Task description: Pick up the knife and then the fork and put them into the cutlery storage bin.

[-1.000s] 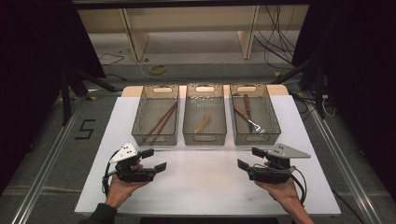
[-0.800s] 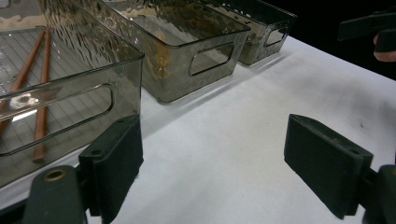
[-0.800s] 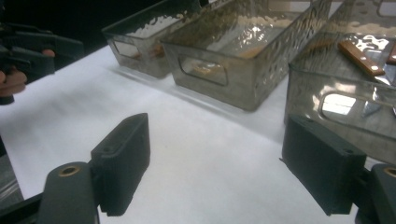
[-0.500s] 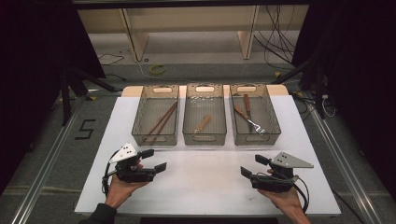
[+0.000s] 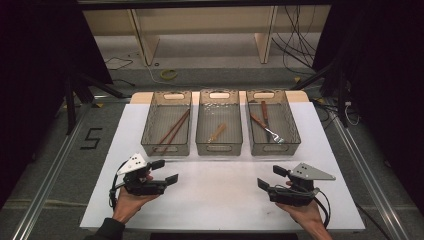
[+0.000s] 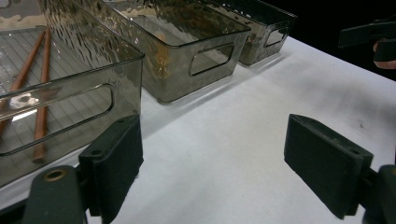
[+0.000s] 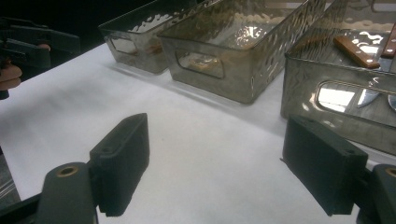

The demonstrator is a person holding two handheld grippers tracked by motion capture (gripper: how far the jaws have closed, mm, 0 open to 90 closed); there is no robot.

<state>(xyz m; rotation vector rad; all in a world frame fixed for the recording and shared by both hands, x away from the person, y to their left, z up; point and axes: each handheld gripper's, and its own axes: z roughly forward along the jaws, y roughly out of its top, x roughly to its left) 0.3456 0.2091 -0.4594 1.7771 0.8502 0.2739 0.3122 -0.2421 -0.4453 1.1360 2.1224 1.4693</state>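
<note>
Three smoky clear bins stand in a row at the back of the white table (image 5: 220, 195). The left bin (image 5: 166, 150) holds two brown chopsticks (image 5: 172, 127), the middle bin (image 5: 219, 148) a small wooden utensil (image 5: 217, 132), and the right bin (image 5: 274, 148) a wood-handled fork and knife (image 5: 265, 125). My left gripper (image 5: 165, 171) is open and empty near the front left, in front of the left bin (image 6: 70, 100). Open and empty too, my right gripper (image 5: 271, 177) is near the front right, its jaws facing the right bin (image 7: 299, 88).
Both hands hold the grippers close to the table's front edge. White tabletop lies between the grippers and the bins. Off the table are a floor mark "5" (image 5: 92, 138), cables (image 5: 295, 30) and wooden legs (image 5: 142, 35). The other gripper (image 6: 373, 39) is seen far right.
My right gripper has drawn back slightly toward the front edge of the table. The left gripper has barely moved. Both stay open.
</note>
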